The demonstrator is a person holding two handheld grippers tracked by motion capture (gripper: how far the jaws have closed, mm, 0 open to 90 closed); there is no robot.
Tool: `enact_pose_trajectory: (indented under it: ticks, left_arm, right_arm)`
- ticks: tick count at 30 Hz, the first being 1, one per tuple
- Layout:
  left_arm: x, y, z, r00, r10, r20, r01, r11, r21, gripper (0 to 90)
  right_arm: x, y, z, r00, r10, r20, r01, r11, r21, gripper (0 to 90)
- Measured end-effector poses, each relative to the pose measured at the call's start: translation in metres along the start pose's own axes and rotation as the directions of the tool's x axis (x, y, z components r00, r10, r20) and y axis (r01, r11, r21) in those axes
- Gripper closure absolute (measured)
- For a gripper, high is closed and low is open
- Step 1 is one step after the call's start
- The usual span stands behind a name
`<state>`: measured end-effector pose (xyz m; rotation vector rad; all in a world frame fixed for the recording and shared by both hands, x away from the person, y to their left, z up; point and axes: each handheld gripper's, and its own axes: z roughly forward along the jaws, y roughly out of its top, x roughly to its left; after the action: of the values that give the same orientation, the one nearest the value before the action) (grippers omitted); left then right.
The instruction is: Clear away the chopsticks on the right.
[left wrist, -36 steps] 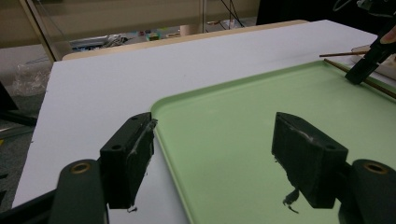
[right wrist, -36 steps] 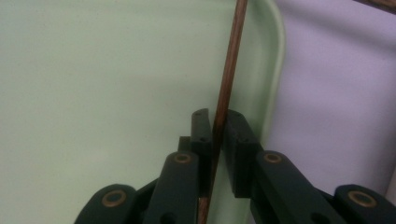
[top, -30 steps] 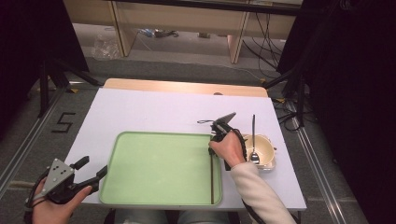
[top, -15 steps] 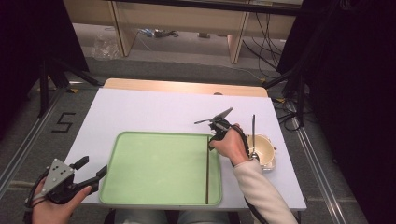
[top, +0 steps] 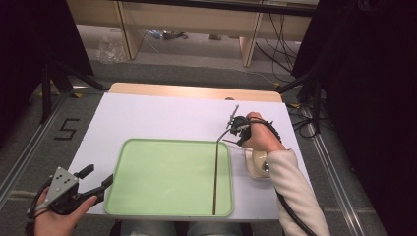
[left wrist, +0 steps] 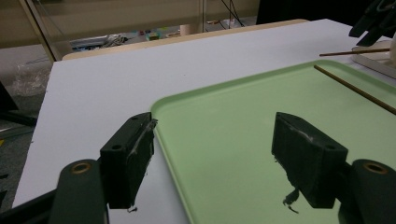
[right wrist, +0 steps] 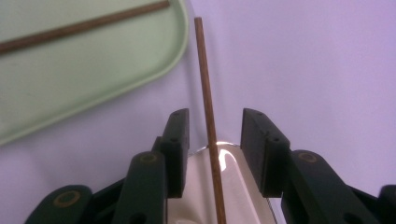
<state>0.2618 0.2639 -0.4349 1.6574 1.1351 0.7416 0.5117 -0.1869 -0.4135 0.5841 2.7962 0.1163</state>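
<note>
A light green tray (top: 167, 177) lies at the table's front middle. One brown chopstick (top: 216, 177) lies inside it along its right side. A second chopstick (right wrist: 205, 93) rests on a cream dish (top: 254, 164) and points toward the tray. My right gripper (right wrist: 215, 116) hovers over it with a jaw on each side. The jaws have just been opening and the pads do not touch the stick. In the high view the right gripper (top: 233, 125) is just past the tray's far right corner. My left gripper (top: 96, 183) stands open at the tray's front left corner, holding nothing.
The white table top (top: 162, 115) stretches beyond the tray to a wooden far edge (top: 196, 91). A shiny spoon (top: 266, 167) lies in the cream dish, partly under my right sleeve. Black stands and cables line the floor on both sides.
The right gripper let go of the chopstick, which now lies in the tray. It then rose and moved right and away, to the dish. The left gripper stayed put.
</note>
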Motion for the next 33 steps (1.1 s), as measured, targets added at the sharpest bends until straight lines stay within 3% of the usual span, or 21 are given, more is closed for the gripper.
enact_pose_trajectory:
  ticks: [15, 24, 27, 33]
  left_arm:
    - [0.000, -0.001, 0.000, 1.0000, -0.003, 0.004, 0.003, 1.0000, 0.009, 29.3]
    - [-0.001, 0.000, 0.000, 1.0000, -0.005, 0.003, 0.005, 1.0000, 0.006, 29.4]
    - [-0.001, -0.001, 0.001, 1.0000, 0.001, 0.007, -0.001, 0.9999, 0.011, 29.4]
    - [-0.001, -0.001, 0.001, 1.0000, -0.001, 0.010, 0.000, 0.9999, 0.012, 29.5]
  right_arm:
    - [-0.006, 0.014, 0.030, 0.9961, -0.053, -0.070, 0.058, 0.996, 0.068, 70.1]
    - [-0.007, 0.016, 0.035, 0.9959, -0.060, -0.068, 0.065, 0.996, 0.066, 81.4]
    - [-0.006, 0.016, 0.036, 0.9942, -0.087, -0.062, 0.091, 0.994, 0.064, 86.1]
    - [-0.003, 0.016, 0.031, 0.9870, -0.156, -0.037, 0.157, 0.987, 0.036, 86.8]
